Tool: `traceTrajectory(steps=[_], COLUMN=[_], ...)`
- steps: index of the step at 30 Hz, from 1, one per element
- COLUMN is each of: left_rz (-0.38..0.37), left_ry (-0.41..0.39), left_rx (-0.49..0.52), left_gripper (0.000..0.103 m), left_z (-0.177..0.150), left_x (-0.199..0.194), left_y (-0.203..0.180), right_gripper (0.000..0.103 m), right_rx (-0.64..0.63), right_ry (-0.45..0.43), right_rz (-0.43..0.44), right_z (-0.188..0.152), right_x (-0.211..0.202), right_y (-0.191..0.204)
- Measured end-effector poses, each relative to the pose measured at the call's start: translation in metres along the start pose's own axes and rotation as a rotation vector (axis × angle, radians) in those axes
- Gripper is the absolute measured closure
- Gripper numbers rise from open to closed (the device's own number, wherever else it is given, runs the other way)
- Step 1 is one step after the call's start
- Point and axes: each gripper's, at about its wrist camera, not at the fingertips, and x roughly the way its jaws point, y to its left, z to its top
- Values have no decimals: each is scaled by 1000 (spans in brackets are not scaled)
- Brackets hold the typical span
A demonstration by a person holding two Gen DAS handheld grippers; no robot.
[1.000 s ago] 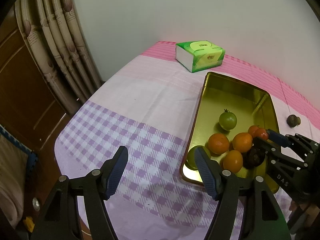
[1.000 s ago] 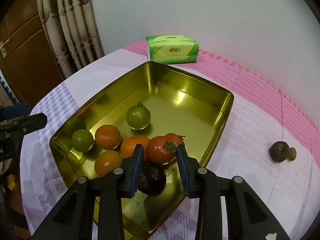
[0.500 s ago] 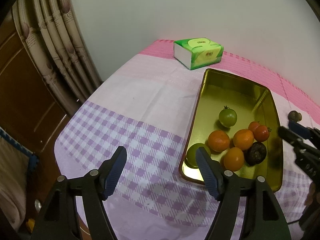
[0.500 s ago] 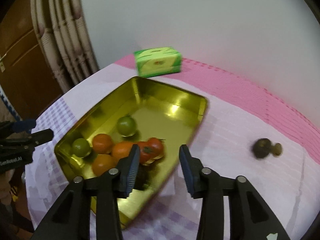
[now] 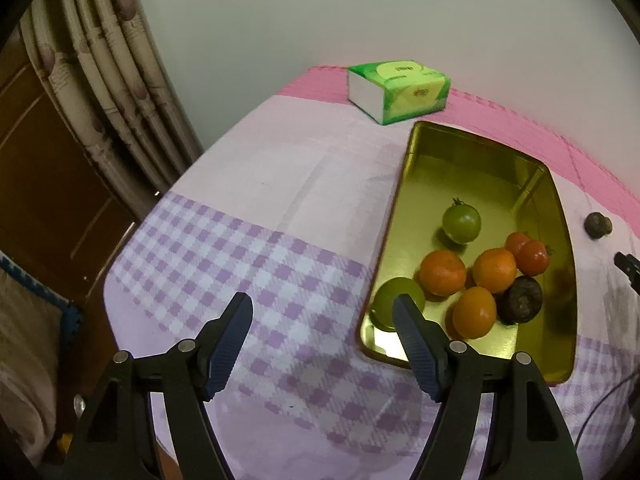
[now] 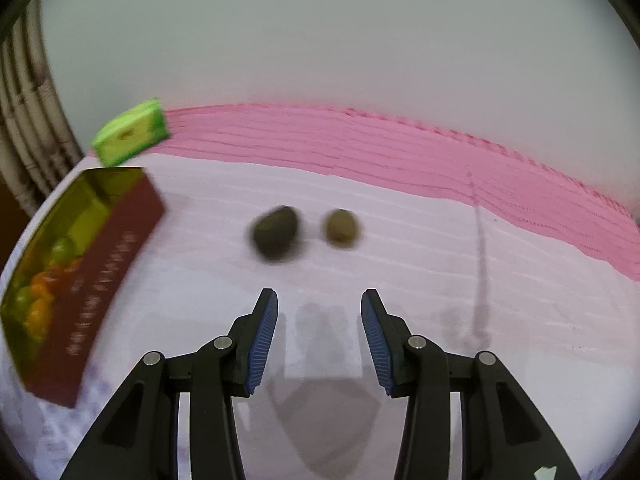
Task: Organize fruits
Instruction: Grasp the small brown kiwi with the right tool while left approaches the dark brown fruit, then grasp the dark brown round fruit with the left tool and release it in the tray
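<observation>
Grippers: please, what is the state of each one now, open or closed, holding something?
Left gripper: open, holding nothing.
Right gripper: open, empty; its jaws have just been opening.

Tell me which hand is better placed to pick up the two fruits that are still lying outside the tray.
The right. Its gripper faces the dark fruit and the brownish fruit on the cloth, jaws open and empty. The left gripper is empty too, but hangs beside the near end of the tray, across it from them.
</observation>
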Motion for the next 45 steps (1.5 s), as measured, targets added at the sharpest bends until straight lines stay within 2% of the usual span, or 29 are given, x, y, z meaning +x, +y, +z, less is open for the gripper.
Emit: traceTrajectory(steps=[5, 10, 13, 15, 16, 23, 28, 31, 35, 40, 43, 45], left_rz=[-16, -62, -94, -124, -141, -278, -368, -394, -399, -395, -386, -367], left_ry=[-8, -12, -24, -31, -32, -21, 5, 31, 51, 76, 97, 99], left_rx=[38, 78, 121, 152, 169, 270, 328, 341, 347, 349, 361, 371], left_gripper=[30, 30, 30, 30, 30, 30, 30, 30, 30, 34, 41, 50], left_z=[7, 24, 36, 43, 45, 56, 53, 53, 56, 61, 59, 58], left_x=[-2, -4, -6, -6, -6, 5, 19, 31, 47, 67, 81, 87], left_y=[-17, -48, -77, -99, -110, -201, -258, -285, -311, -332, -344, -349], right_gripper=[62, 62, 66, 79, 79, 79, 79, 79, 79, 79, 78, 78], right_rx=[0, -51, -62, -75, -81, -33, 24, 57, 101, 86, 94, 94], right_ry=[16, -5, -6, -6, -7, -10, -10, -11, -14, -11, -12, -11], right_rz=[-5, -3, 12, 16, 19, 11, -61, -93, -94, -110, -100, -99], right_z=[8, 26, 36, 39, 39, 20, -3, -14, -19, -17, -14, -14], right_x=[25, 43, 51, 53, 53, 36, 15, 4, -1, 1, 3, 5], right_y=[-15, -12, -11, -8, -7, -27, -65, -88, -105, -101, -100, -100])
